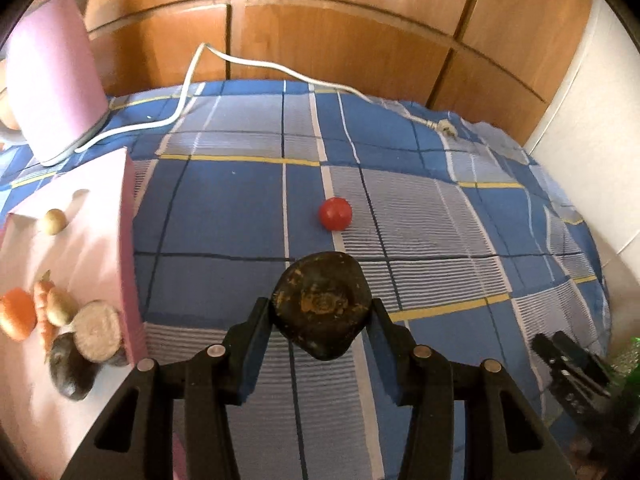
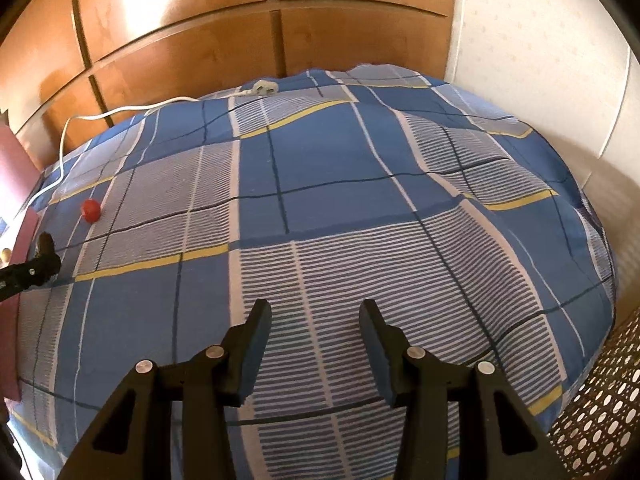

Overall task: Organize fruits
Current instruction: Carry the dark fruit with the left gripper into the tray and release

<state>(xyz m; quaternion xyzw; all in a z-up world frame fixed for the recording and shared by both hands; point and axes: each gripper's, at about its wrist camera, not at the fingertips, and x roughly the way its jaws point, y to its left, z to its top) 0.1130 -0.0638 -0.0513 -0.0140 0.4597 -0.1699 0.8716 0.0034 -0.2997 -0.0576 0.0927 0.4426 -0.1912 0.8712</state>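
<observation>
A blue plaid bedsheet [image 1: 248,216] is covering the work surface, wrinkling toward the right; wooden cabinet panels [image 1: 340,40] are backing it and a white wall [image 2: 540,60] is running along the right side. A white power cord [image 1: 192,92] is trailing across the far edge of the sheet. The left gripper [image 1: 322,310] is clamping a dark, dirt-crusted beet [image 1: 322,304] between both fingers, cut face toward the camera, above the sheet. Just left, a pink box [image 1: 92,216] is holding carrots [image 1: 44,312], potatoes [image 1: 54,221] and more beets [image 1: 72,368]; a pink lid [image 1: 56,72] is standing upright behind it. A red tomato [image 1: 335,213] is lying on the sheet beyond the held beet, well apart from the fingers. The right gripper [image 2: 316,316] is hovering over the striped part of the sheet, fingers spread apart, nothing between them. A perforated basket [image 2: 600,400] is sitting at the lower right corner.
</observation>
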